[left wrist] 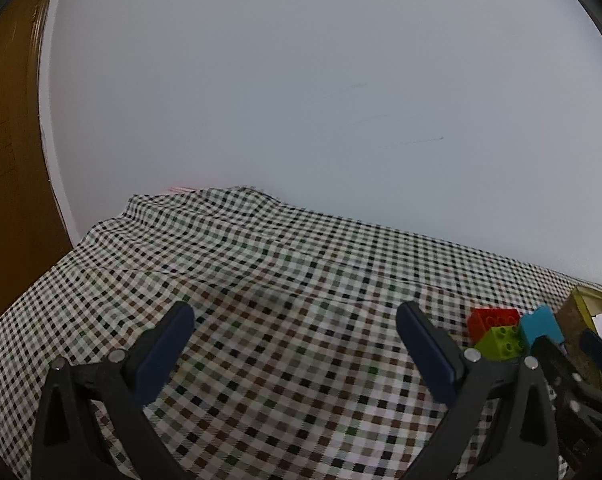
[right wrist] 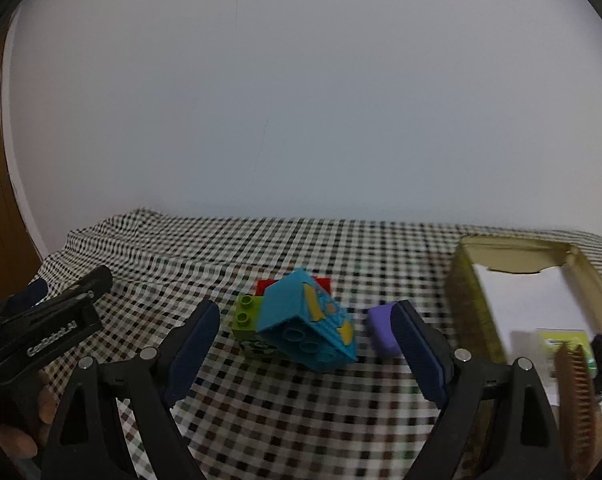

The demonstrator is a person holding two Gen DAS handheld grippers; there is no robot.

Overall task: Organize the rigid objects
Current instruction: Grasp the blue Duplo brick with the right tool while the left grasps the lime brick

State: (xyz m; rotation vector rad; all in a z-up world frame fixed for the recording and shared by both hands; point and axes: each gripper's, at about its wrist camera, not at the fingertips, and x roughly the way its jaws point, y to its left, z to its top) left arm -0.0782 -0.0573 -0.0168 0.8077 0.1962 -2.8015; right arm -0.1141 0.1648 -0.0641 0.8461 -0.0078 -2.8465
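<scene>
Presently, by size: cardboard box (right wrist: 513, 256), open, at the surface's (right wrist: 301, 420) right edge; blue block (right wrist: 301, 320), tilted mid-surface against green block (right wrist: 245, 316) and red block (right wrist: 325, 283); purple piece (right wrist: 381, 330) just beside. All likely light, rigid, smooth plastic; take flat opposite sides. Right hand-held gripper (right wrist: 305, 342) and left hand-held gripper (left wrist: 295, 346) both spread wide, empty

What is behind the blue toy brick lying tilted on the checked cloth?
Behind the blue brick a red brick shows at both upper corners; its middle is covered. A green brick sits at its left. Whether they touch cannot be told.
</scene>
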